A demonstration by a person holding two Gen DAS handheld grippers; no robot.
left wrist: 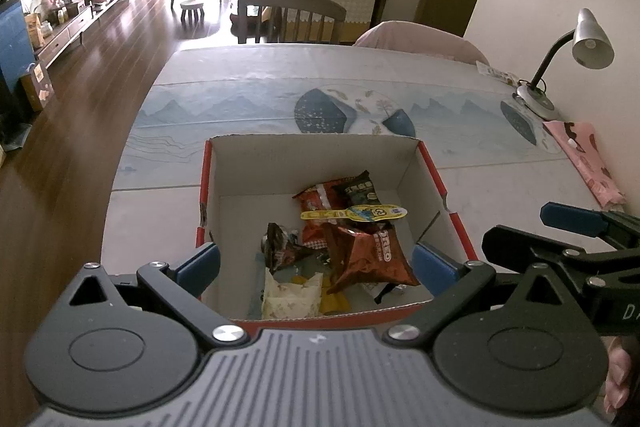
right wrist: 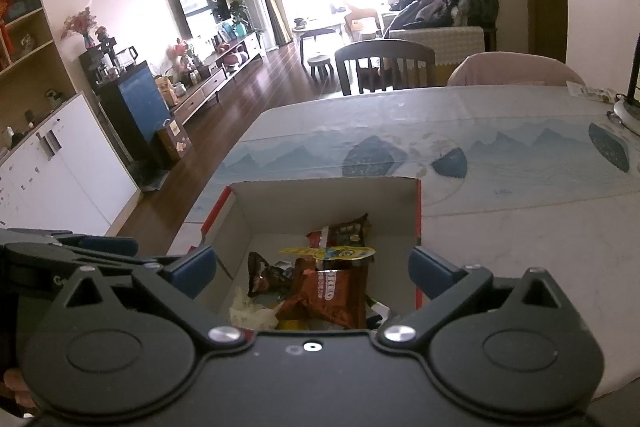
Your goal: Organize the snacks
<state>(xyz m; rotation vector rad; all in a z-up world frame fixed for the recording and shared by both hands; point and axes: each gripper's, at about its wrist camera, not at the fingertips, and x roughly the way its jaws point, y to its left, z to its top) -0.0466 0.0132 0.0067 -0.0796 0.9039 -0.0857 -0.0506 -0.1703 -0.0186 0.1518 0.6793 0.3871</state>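
Both the left gripper point(left wrist: 316, 263) and right gripper point(right wrist: 313, 271) are hovering spread wide and empty over the red-edged cardboard box point(left wrist: 312, 157) on the table point(left wrist: 280, 83), where crinkled brown, red, yellow and cream snack packets point(left wrist: 360, 251) are lying heaped

One cardboard box point(left wrist: 244, 167), about six snack packets point(left wrist: 360, 255), one desk lamp point(left wrist: 576, 55)

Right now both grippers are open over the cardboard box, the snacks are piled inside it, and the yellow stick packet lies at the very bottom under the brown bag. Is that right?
Not quite. The yellow stick packet lies on top of the pile, across the red packet, as the left wrist view shows. The rest holds: left gripper and right gripper are open over the cardboard box, snacks piled inside, the brown bag among them.
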